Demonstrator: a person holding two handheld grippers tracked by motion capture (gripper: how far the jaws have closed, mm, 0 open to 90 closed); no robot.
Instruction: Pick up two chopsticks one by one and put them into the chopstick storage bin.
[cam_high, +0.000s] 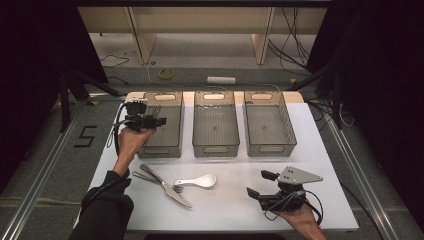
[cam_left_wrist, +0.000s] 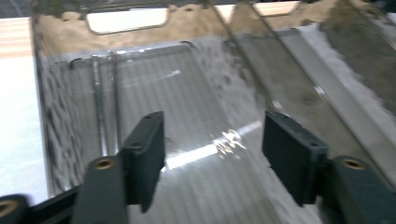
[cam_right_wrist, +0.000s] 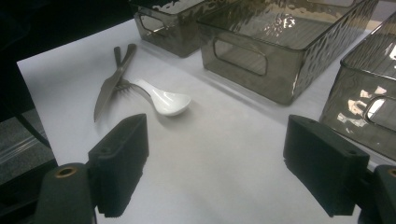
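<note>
Inside left bin (cam_high: 172, 131), metal utensil (cam_left_wrist: 99, 112)

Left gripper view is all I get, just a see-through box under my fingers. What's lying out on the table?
Observer: A white spoon lies on the table, in front of the middle bin.
Operator: Is anything next to it?
Observer: Yes, a knife and a fork lie crossed just left of the spoon.
Operator: What's over on the right side?
Observer: The right gripper is low over the table near its front right corner, fingers apart, holding nothing.
</note>
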